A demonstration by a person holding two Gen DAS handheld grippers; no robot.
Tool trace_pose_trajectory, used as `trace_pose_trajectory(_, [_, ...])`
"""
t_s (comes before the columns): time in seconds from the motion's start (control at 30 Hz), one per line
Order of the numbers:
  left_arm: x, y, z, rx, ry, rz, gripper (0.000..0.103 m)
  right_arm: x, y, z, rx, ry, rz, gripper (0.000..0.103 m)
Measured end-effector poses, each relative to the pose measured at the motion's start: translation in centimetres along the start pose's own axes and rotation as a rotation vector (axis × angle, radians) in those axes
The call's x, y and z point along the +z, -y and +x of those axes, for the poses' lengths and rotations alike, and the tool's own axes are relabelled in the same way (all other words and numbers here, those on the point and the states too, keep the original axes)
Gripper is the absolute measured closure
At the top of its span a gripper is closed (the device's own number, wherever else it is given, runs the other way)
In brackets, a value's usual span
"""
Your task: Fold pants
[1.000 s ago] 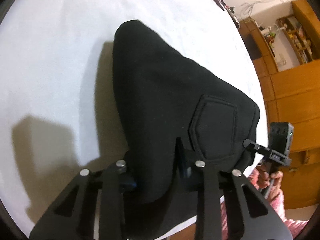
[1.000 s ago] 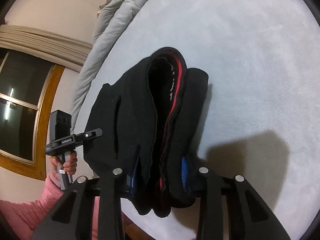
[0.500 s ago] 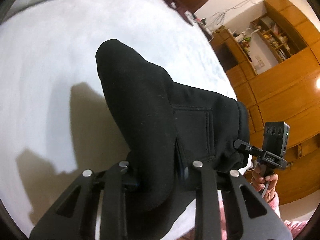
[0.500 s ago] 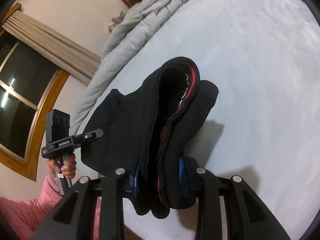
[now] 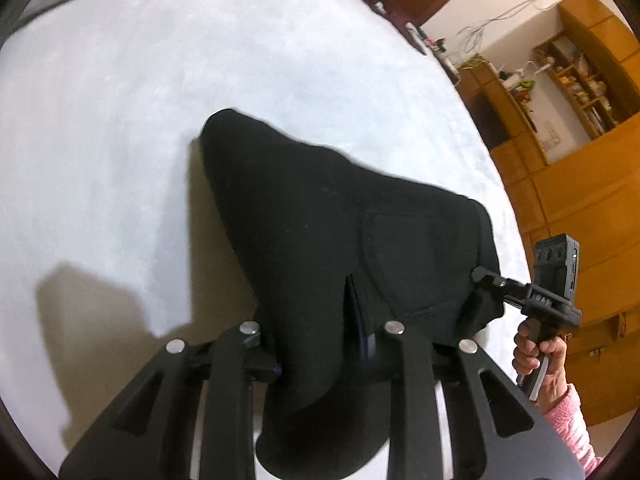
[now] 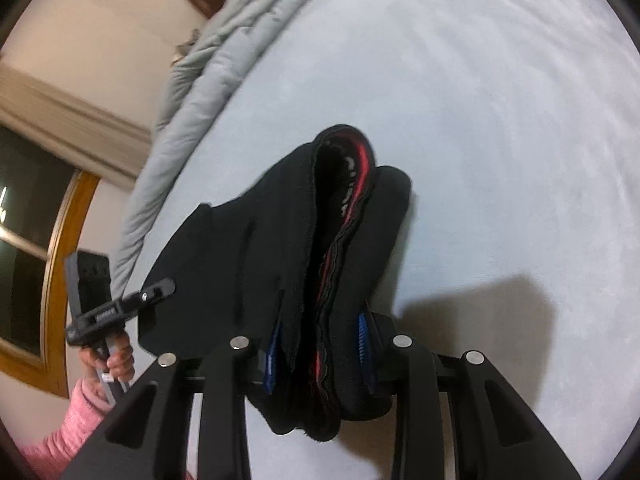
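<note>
Folded black pants [image 5: 320, 240] hang between both grippers above a pale bed sheet [image 5: 120, 100], their far end resting on it. My left gripper [image 5: 320, 352] is shut on one near corner of the bundle. My right gripper [image 6: 320, 344] is shut on the other near corner, where the waistband with a red inner band [image 6: 360, 160] gapes open. The right gripper [image 5: 556, 292] shows at the right of the left wrist view, the left gripper [image 6: 104, 304] at the left of the right wrist view. The pants [image 6: 248, 260] sag between them.
A grey duvet [image 6: 208, 80] is bunched along the far edge of the bed. Wooden cabinets and shelves [image 5: 580, 160] stand past the bed's right side. A window with a wooden frame [image 6: 40, 260] is on the left wall.
Both grippers have lifted and tilted with the pants, then come down a little. The bundle has drawn in toward the near edge of the bed. Both grips have held.
</note>
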State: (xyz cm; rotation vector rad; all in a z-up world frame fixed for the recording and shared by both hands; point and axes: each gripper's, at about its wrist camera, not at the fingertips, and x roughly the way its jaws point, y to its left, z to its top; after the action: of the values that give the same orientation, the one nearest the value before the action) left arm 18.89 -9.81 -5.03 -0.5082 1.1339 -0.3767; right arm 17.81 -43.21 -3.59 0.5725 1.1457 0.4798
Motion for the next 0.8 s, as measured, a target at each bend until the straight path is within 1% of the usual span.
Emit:
trace_pose_trajectory(0.03, [-0.2,-0.8,0.3,-0.019,-0.004,-0.013,0.077,-0.3,0.7,0.2,0.025,0.003,0.025,0.068])
trace_pose_trajectory(0.07, [-0.4,-1.2,0.6,-0.031,-0.008,-0.024,0.076,-0.5,1.0,0.4,0.025,0.003,0.027,0.067])
trace_pose_trajectory(0.13, [-0.8,-1.5,1.1,-0.012,-0.018,-0.012,0.072,-1.3,1.0,1.0,-0.024,-0.008,-0.009,0.058])
trace_pose_trajectory(0.2, [-0.9,-1.1,1.7,0.024,-0.023,0.015,0.068,-1.9,1.7,1.0,0.004,-0.004,0.007,0.053])
trace_pose_trajectory(0.27, [-1.0,-1.5,1.9,0.010,-0.015,-0.009,0.065,-2.3,2.2,0.6,0.035,0.007,0.028,0.051])
trace_pose_trajectory(0.33, [-1.4,-2.0,1.5,0.015,-0.007,-0.020,0.057,-3.0,2.2,0.0,0.040,0.019,0.023,0.046])
trace_pose_trajectory(0.43, [-2.2,-1.6,0.6,0.068,0.009,0.029,0.047,-4.5,2.1,-1.3,0.021,0.039,0.017,0.039])
trace_pose_trajectory(0.47, [-2.5,-1.7,0.1,0.081,0.014,0.041,0.045,-4.8,2.3,-1.9,0.018,0.050,0.024,0.038])
trace_pose_trajectory(0.53, [-3.5,-1.9,-0.9,0.119,0.026,0.056,0.037,-6.1,2.8,-3.3,0.006,0.071,0.042,0.037])
trace_pose_trajectory(0.57, [-4.0,-1.9,-1.2,0.136,0.030,0.057,0.035,-6.7,2.9,-3.8,-0.002,0.079,0.049,0.037])
trace_pose_trajectory(0.63, [-5.0,-1.6,-1.6,0.173,0.031,0.053,0.029,-7.5,2.5,-4.6,-0.044,0.099,0.057,0.034])
trace_pose_trajectory(0.67, [-5.5,-1.4,-1.7,0.189,0.037,0.053,0.028,-7.8,2.2,-4.7,-0.078,0.101,0.052,0.034])
trace_pose_trajectory(0.7, [-6.4,-1.2,-2.0,0.216,0.046,0.058,0.026,-8.4,1.8,-5.0,-0.131,0.100,0.036,0.034])
trace_pose_trajectory(0.8, [-8.1,-0.3,-3.0,0.270,0.077,0.053,0.019,-10.1,0.5,-5.5,-0.220,0.103,0.007,0.034])
